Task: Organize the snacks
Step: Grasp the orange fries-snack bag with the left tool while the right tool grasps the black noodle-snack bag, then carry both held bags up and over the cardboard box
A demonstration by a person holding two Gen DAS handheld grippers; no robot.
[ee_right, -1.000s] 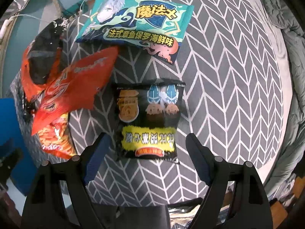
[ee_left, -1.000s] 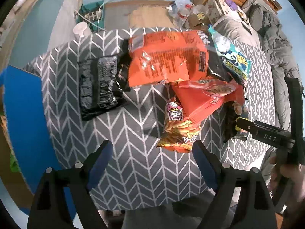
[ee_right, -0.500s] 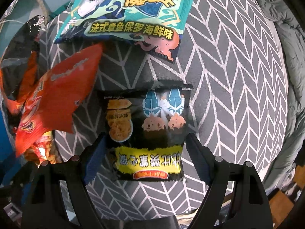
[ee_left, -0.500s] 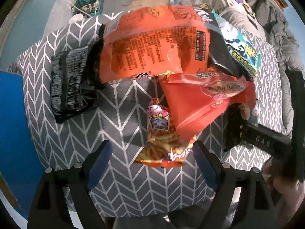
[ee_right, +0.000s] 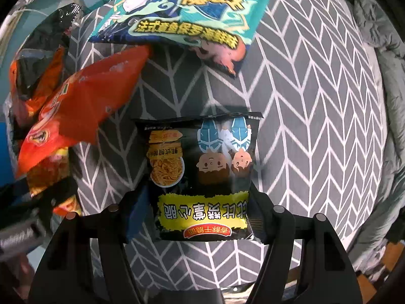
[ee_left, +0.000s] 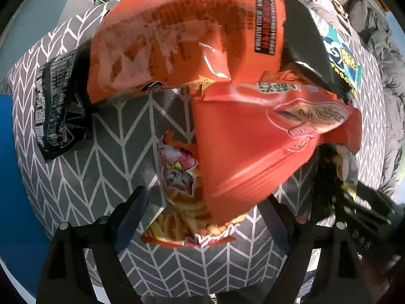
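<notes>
Both hand-held grippers lowered closer, left (ee_left: 202, 212) apart over fries packet (ee_left: 182, 202), right (ee_right: 195, 207) apart around black packet (ee_right: 202, 177)

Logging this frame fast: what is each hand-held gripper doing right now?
Left hand-held gripper: open, holding nothing, straddling the fries bag.
Right hand-held gripper: open, around the black bag, not clamped.

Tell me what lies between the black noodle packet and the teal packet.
In the right wrist view, only bare chevron cloth separates the black noodle packet from the teal packet; the red bag lies off to the side.
</notes>
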